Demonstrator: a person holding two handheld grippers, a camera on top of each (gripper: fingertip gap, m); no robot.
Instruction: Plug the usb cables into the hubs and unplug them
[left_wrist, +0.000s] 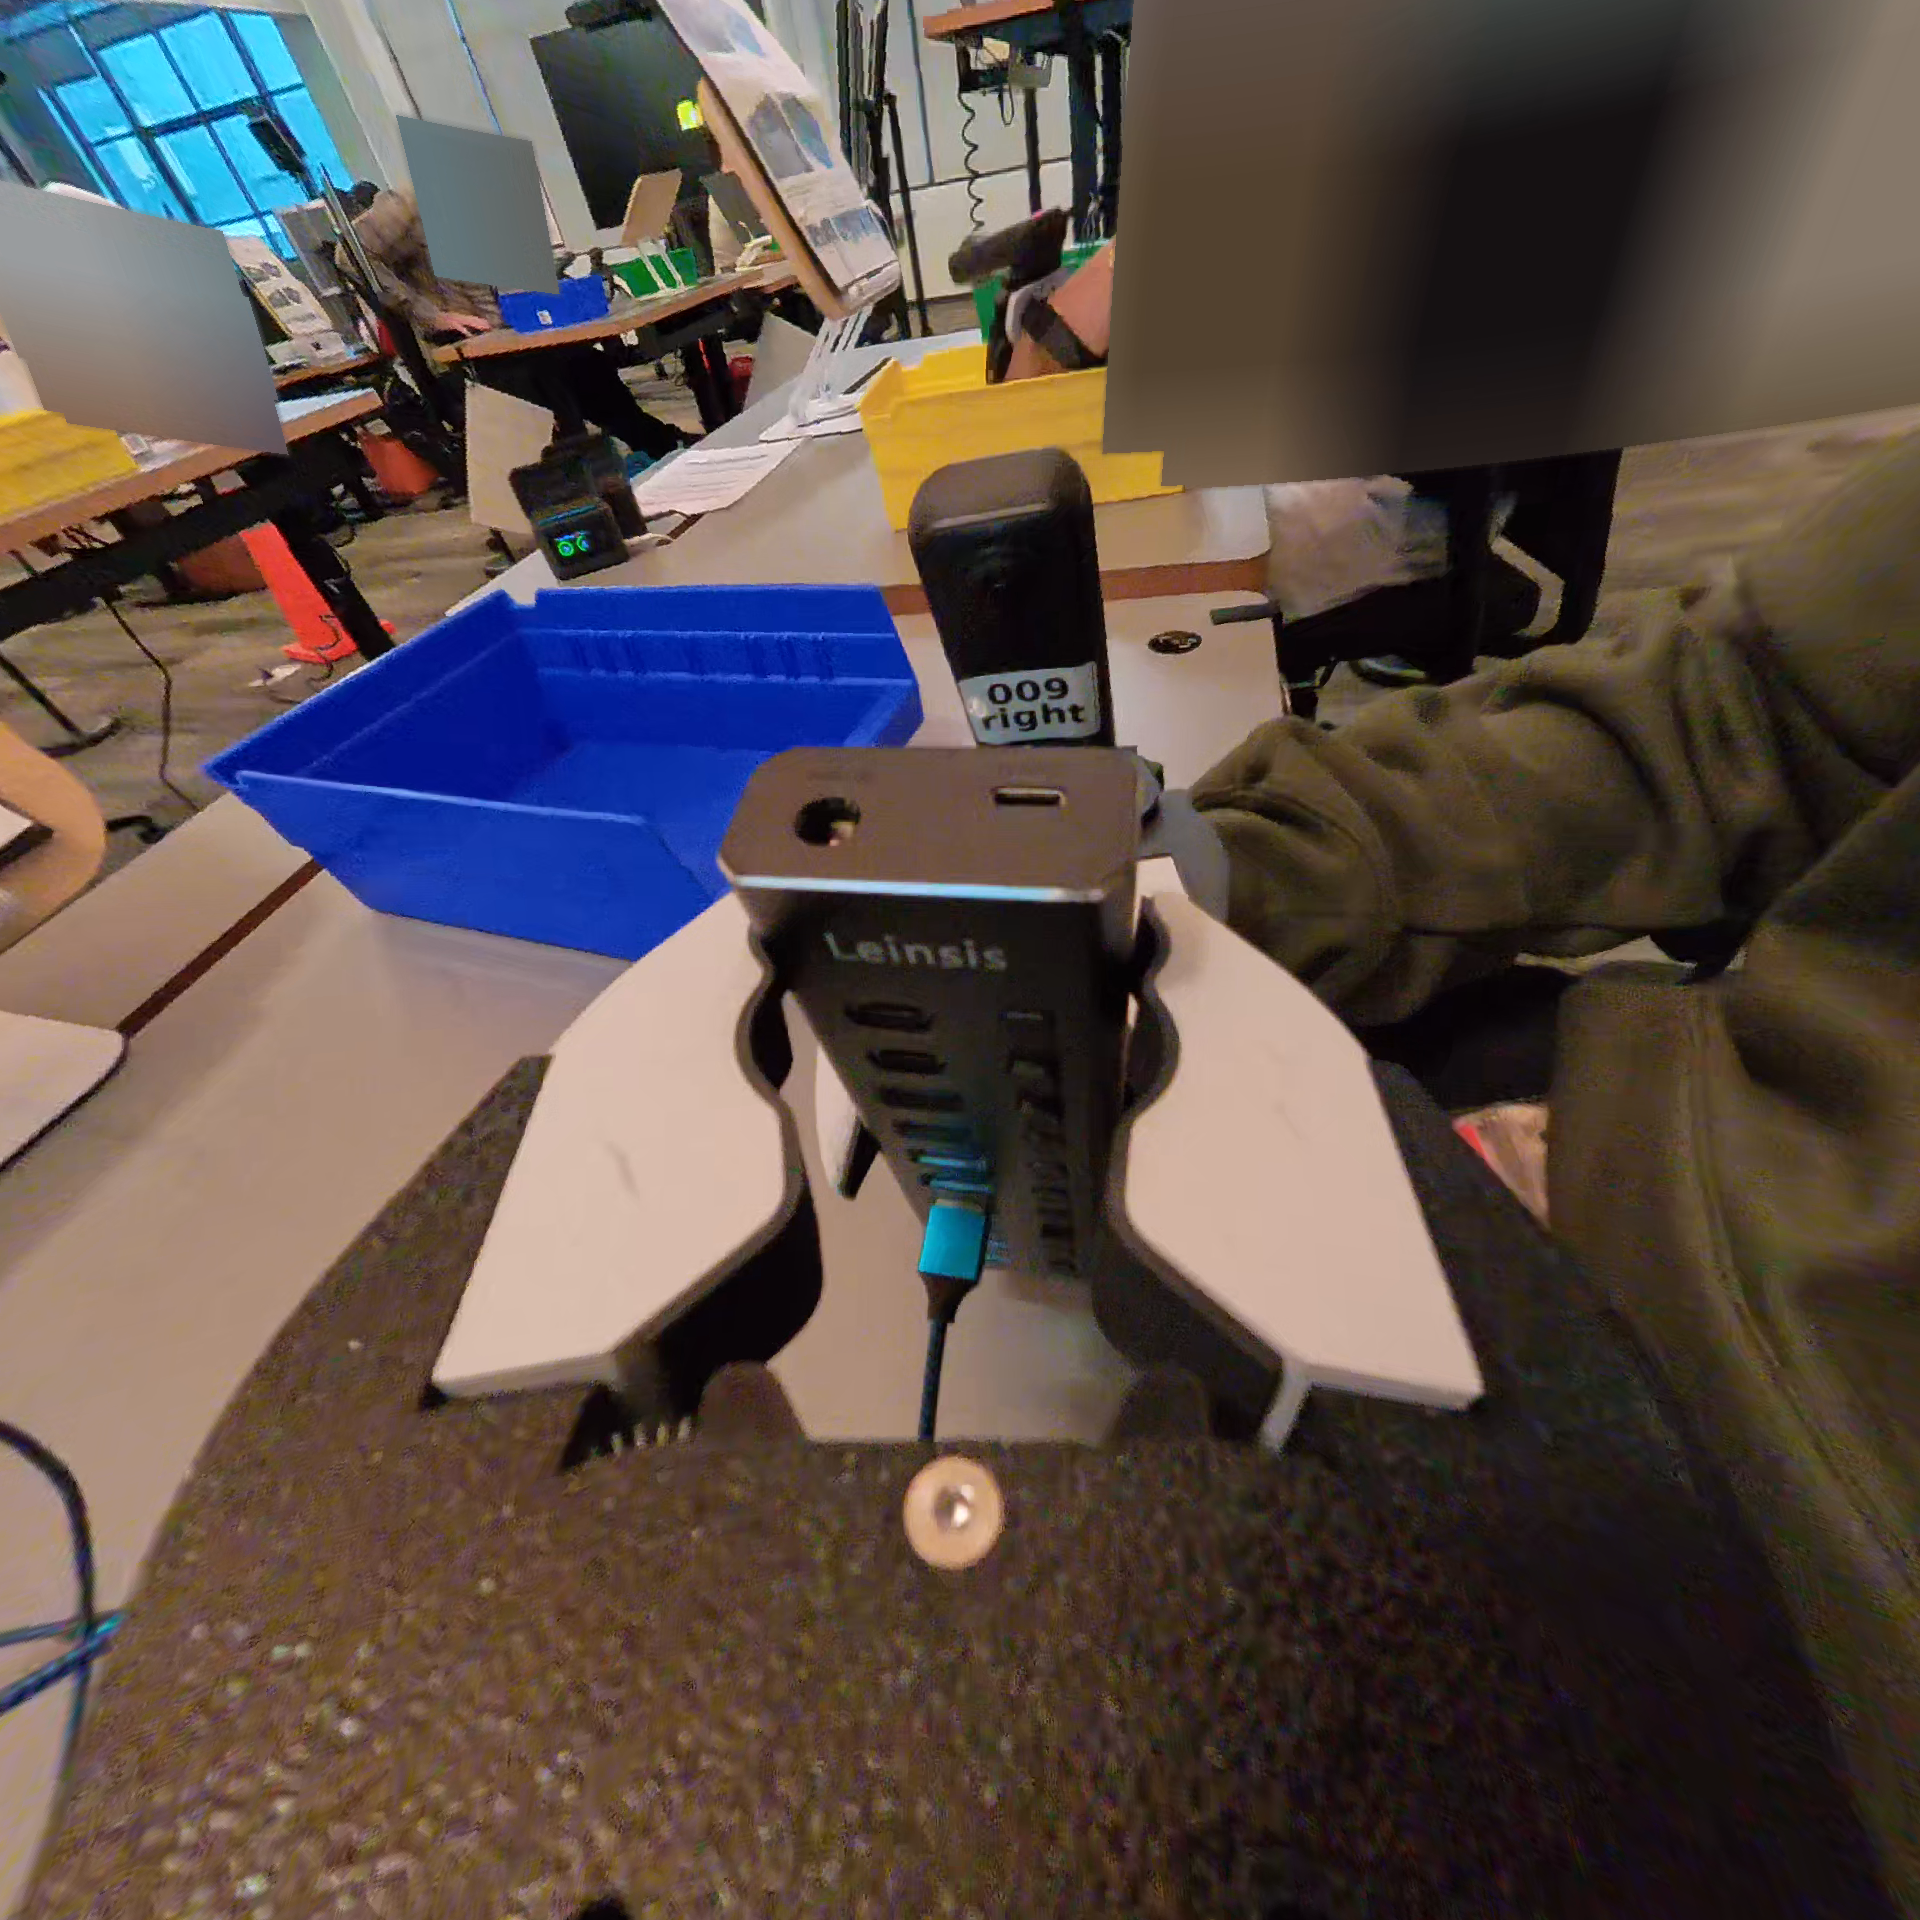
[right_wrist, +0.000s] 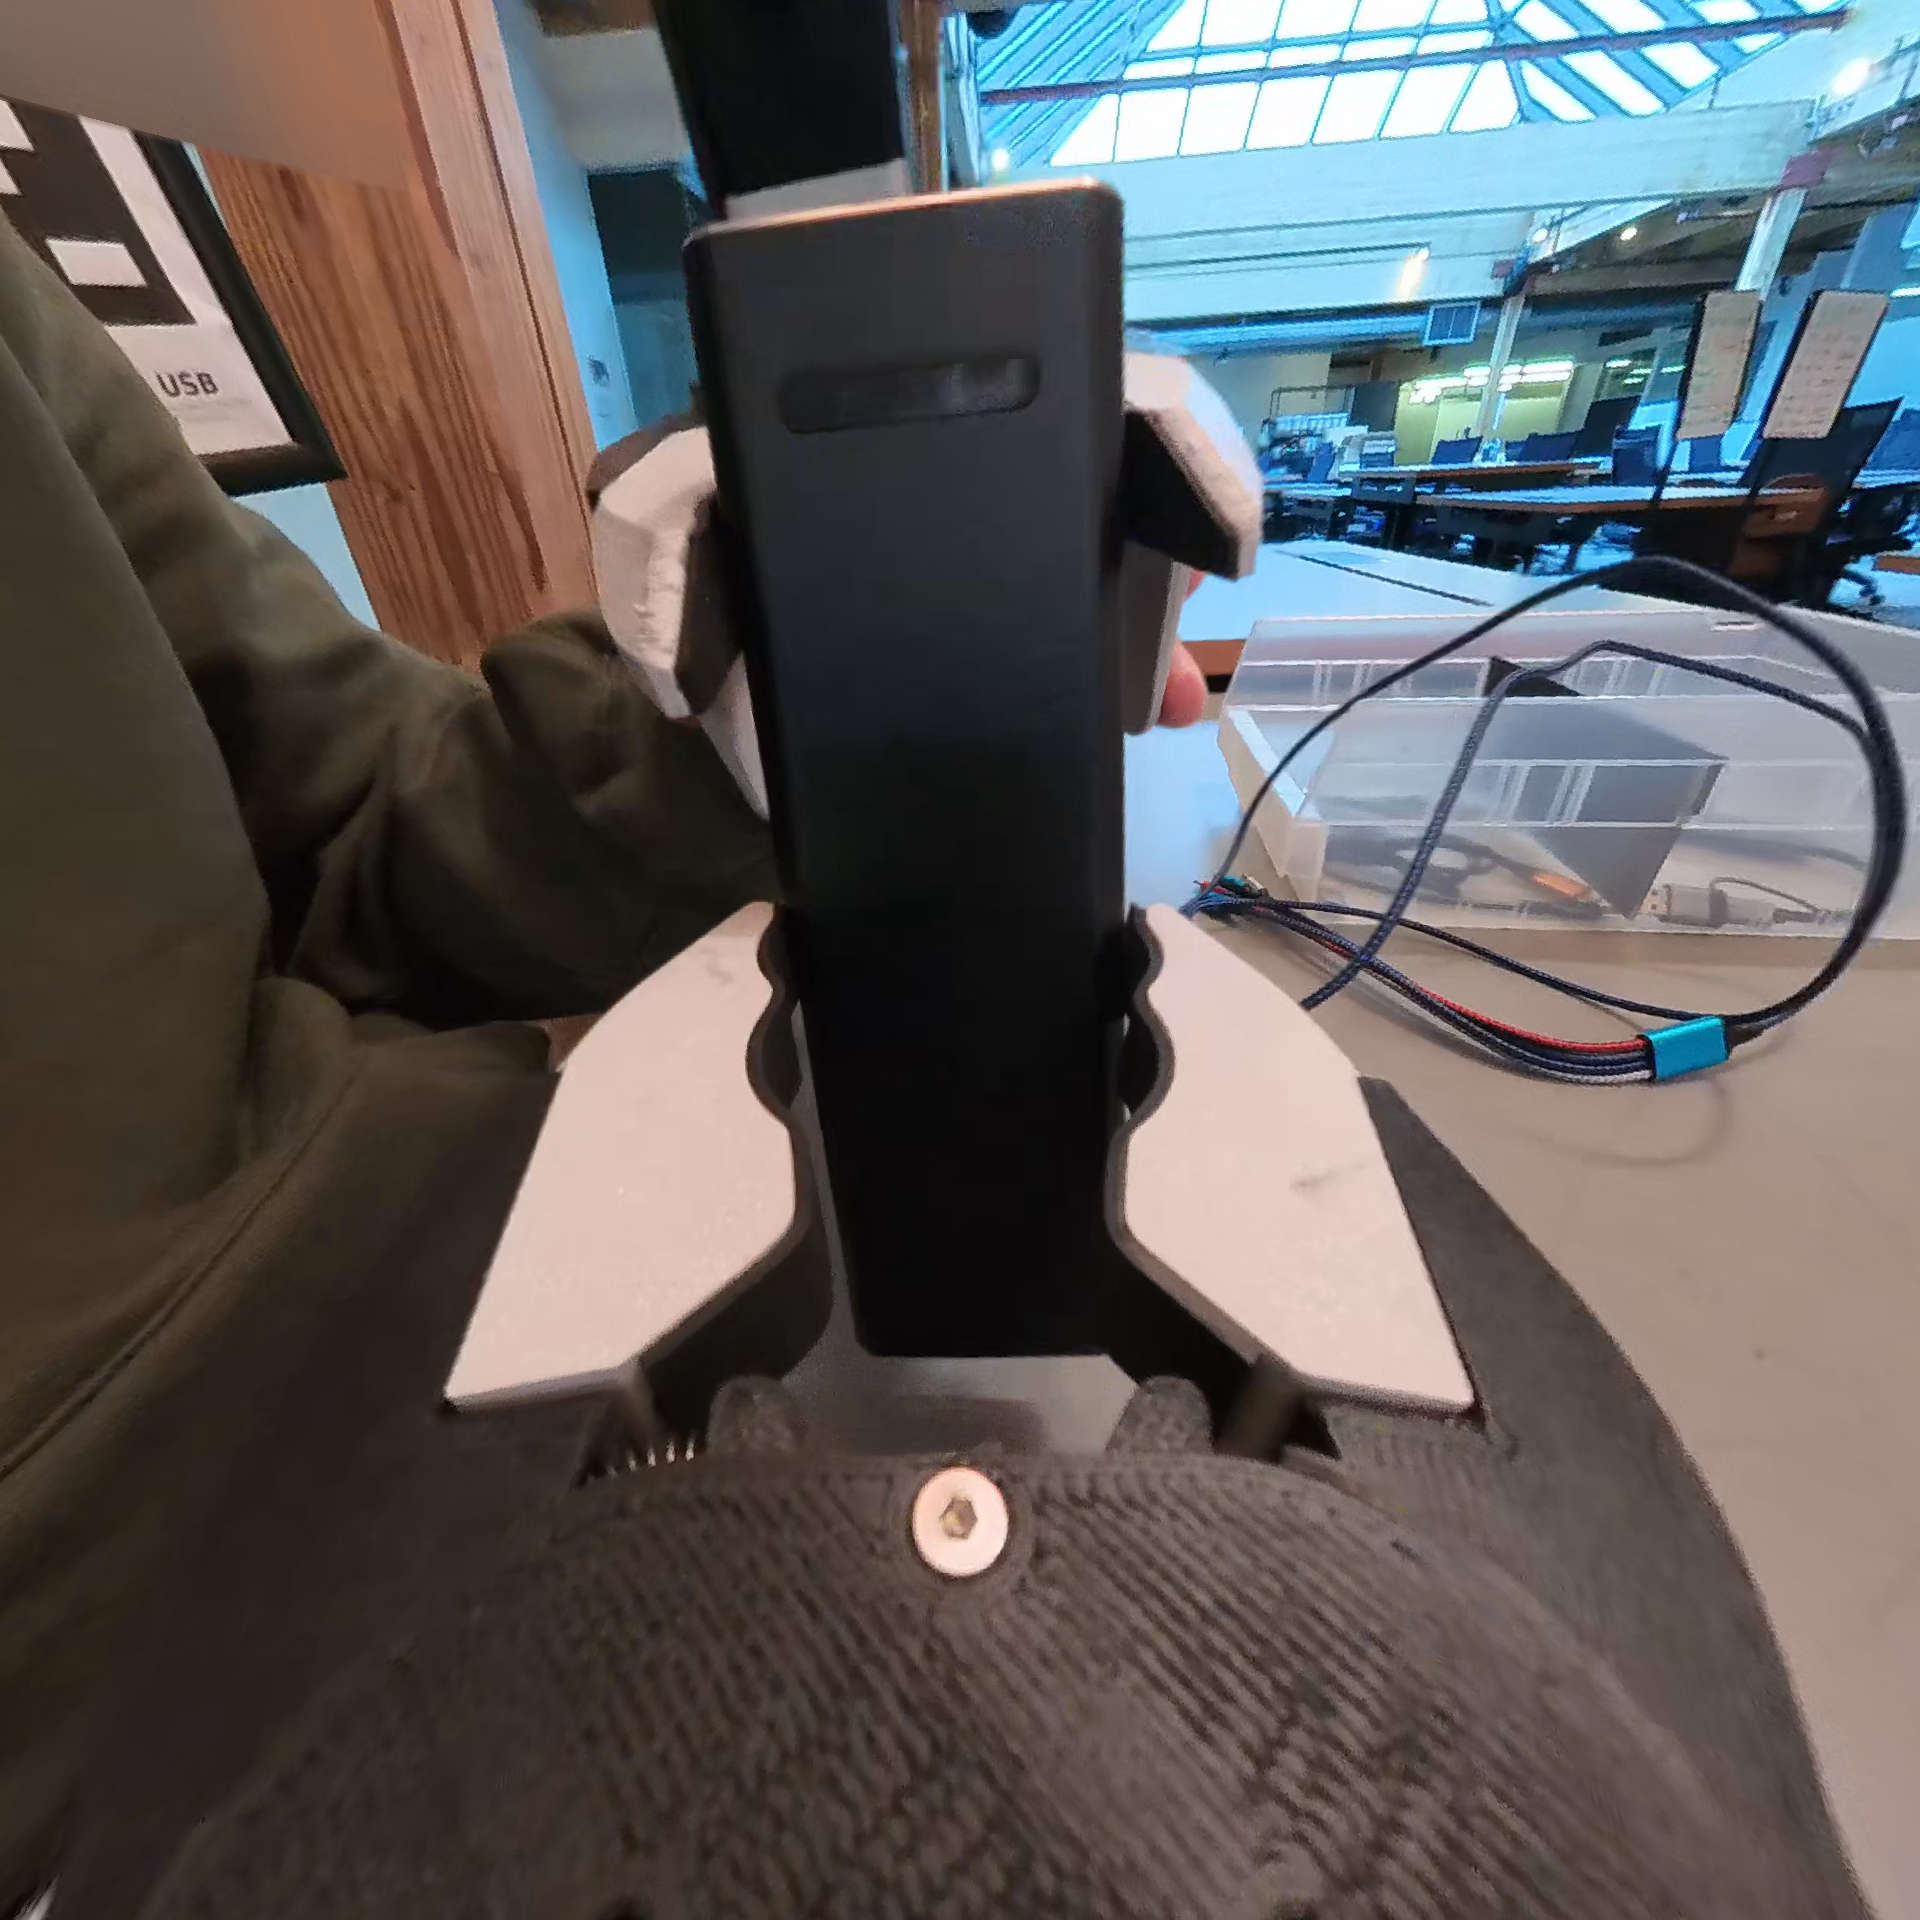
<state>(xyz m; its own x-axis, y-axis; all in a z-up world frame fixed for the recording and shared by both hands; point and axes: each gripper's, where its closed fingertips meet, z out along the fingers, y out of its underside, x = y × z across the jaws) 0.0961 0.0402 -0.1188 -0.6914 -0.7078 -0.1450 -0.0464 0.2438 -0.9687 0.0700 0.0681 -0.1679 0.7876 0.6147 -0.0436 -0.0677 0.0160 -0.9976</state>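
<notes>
Both grippers were clamped on the same black USB hub (left_wrist: 935, 1039), held in the air above the grey table (left_wrist: 260, 1143). Its long axis ran straight out along both pairs of fingers, with the grippers gripping from opposite ends.

The left gripper (left_wrist: 951, 1049) pinched its sides with the port face up. The right gripper (right_wrist: 951, 1039) pinched the plain back.

The blue USB plug (left_wrist: 951, 1242) sat in a port at the near end of the hub, between the left fingers, probably fully seated. Its cable ran back toward the left gripper body, so the pull-out axis was off the port face.

The spare cable bundle (right_wrist: 1558, 1029) lay on the table, well apart to the right.
</notes>
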